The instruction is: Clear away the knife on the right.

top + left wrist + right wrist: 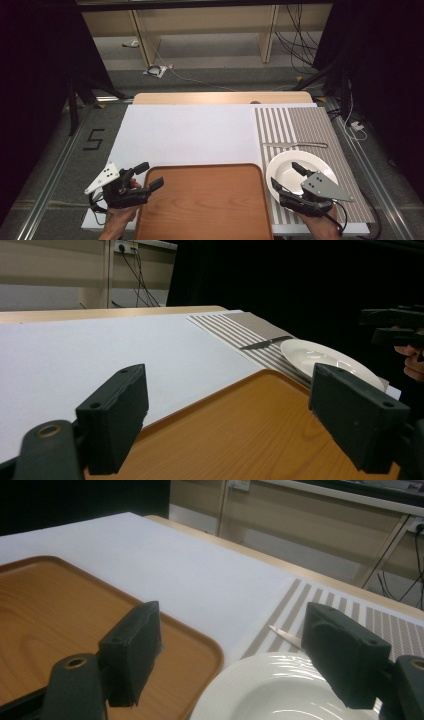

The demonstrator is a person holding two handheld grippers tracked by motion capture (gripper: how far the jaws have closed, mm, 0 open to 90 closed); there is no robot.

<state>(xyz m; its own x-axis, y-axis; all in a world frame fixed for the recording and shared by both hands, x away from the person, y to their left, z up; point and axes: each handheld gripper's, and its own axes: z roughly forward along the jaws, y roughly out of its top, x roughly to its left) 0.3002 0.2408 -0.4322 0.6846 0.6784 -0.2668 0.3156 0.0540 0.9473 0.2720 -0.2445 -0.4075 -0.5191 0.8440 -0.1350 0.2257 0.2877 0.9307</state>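
Fingers of right gripper (287,174) spread above plate (285,167).

One sign can be read: a black figure "5" (94,139) marked on the grey floor (60,165), at the left of the high view, just beyond the table's (190,135) left edge (its strokes are straight and angular, like strips of tape). It reads upright from the person's side. The two gripper views carry no lettering, label, brand or number that can be read.
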